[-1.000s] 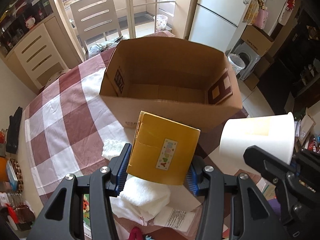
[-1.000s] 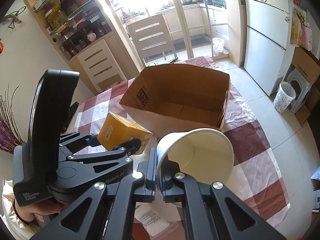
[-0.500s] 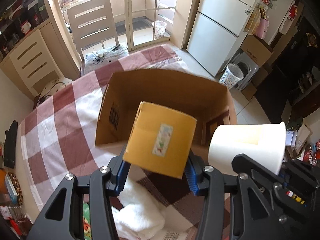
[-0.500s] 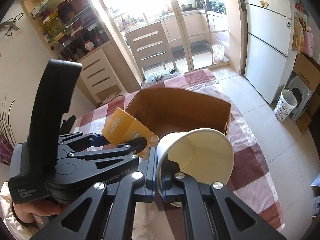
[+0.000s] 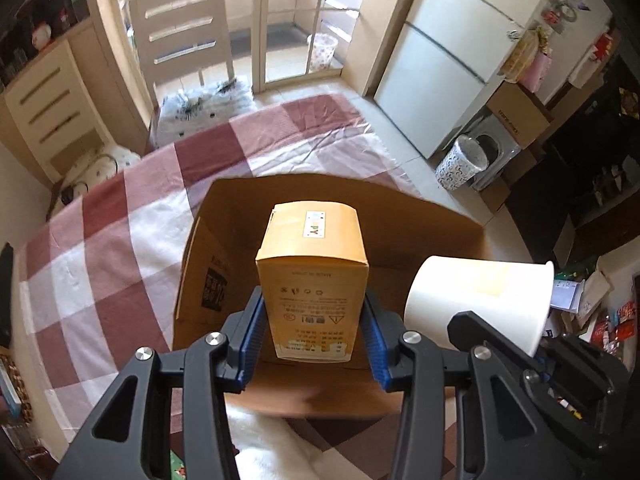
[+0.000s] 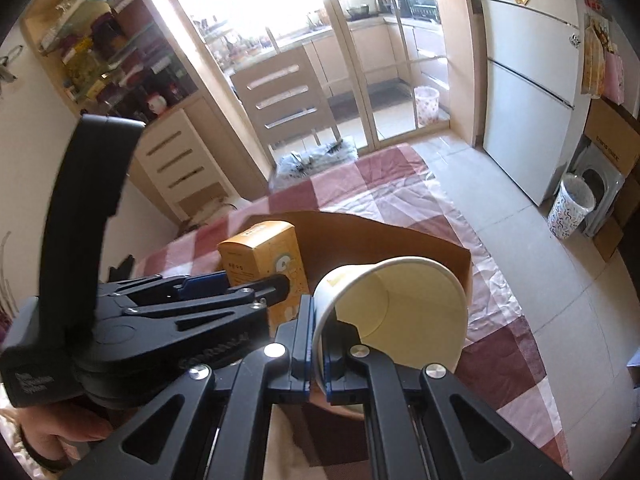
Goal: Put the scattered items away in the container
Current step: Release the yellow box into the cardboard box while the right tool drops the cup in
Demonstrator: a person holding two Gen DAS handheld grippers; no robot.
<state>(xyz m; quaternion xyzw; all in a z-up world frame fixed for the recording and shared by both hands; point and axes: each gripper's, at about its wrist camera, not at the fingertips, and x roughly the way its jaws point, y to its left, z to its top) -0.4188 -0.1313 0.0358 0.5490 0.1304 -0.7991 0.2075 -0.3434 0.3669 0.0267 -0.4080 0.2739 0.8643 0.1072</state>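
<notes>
The open brown cardboard box (image 5: 224, 248) stands on the bench (image 5: 120, 248), which is covered by a red-and-white checked cloth. What shows of the box floor is bare, so judging by this no item is yet deposited. A white folded towel (image 5: 272, 444) lies on the bench just outside the near box wall, still to be collected.

The yellow rectangular carton (image 5: 312, 276) hangs above the box opening. The left gripper (image 5: 314, 336) has just been closing; its blue pads (image 5: 252, 332) pinch the carton's sides.

The white paper cup (image 6: 392, 312) hangs over the right part of the box. The right gripper (image 6: 317, 344) is pressed together on the cup's rim wall.
</notes>
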